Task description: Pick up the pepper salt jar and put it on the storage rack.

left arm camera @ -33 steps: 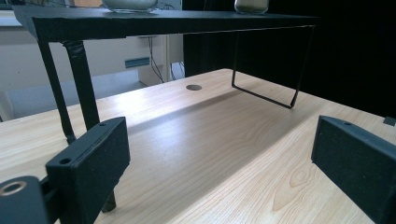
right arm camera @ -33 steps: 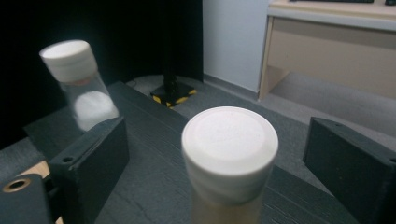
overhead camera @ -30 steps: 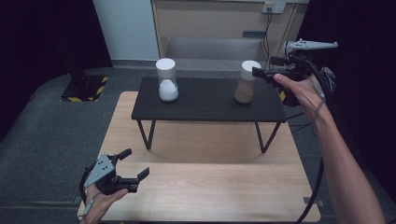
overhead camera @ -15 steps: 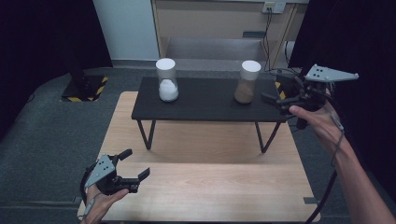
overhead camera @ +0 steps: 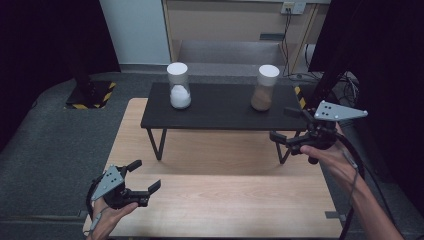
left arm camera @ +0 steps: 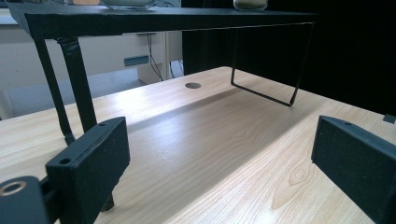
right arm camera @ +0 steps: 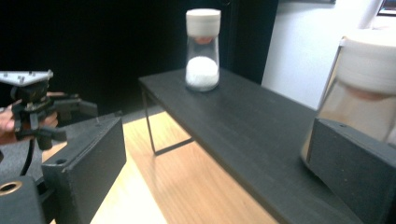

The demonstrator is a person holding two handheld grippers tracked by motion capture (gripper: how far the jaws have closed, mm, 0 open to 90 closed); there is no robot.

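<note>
One wooden table (overhead camera: 225,200) fills the lower centre of the high view. On it stands one black raised shelf (overhead camera: 220,112) on thin metal legs, its long axis running left to right across the middle of the frame.

Two grippers are present. The right gripper (overhead camera: 289,126), at the right edge just below mid-height, points toward the left of the frame, at the right end of the shelf; its jaws stand wide apart with nothing clamped between them. They have just been opening a little, with nothing in their grasp. In the right gripper view the brown-filled jar sits just beyond the right jaw, and contact cannot be told. The left gripper (overhead camera: 145,176), in the lower left corner, lies low over the wood, pointing up and right; its jaws are spread wide and hold nothing.

Two lidded jars stand upright on the shelf, long axes vertical: the white-filled jar (overhead camera: 178,86) near the left end, upper centre, and the brown-filled jar (overhead camera: 266,88) near the right end, well apart from it and close to the right gripper.
</note>
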